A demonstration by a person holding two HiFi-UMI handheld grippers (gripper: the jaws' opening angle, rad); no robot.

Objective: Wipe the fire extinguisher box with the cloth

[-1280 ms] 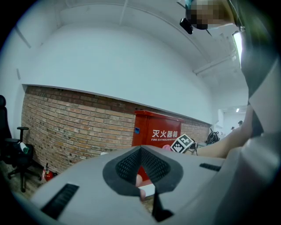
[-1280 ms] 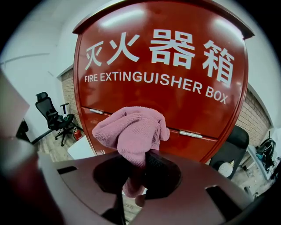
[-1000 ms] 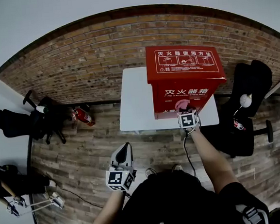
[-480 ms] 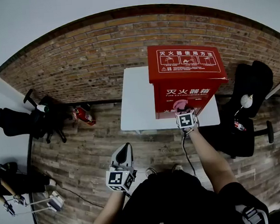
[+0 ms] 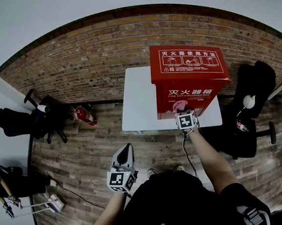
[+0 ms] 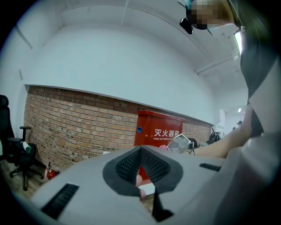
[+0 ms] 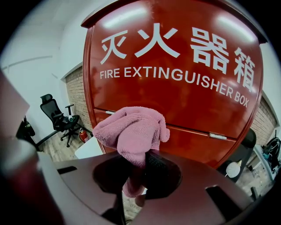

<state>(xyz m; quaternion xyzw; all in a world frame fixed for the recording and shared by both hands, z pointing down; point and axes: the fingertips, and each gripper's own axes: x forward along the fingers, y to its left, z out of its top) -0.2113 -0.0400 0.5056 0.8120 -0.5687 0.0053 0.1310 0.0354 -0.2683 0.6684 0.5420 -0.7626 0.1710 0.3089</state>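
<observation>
The right gripper (image 7: 137,170) is clamping the cloth (image 7: 131,132), seemingly pressing it on the box (image 7: 189,110) front, contact hidden behind folds. The left gripper (image 6: 140,160) is hanging closed, empty, well apart.

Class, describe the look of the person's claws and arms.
Both the left claw and right claw have dark ribbed pads and a cube of square markers; the left shell is pale grey. A dark cable hangs from the right one. Sleeves: short, black.
</observation>
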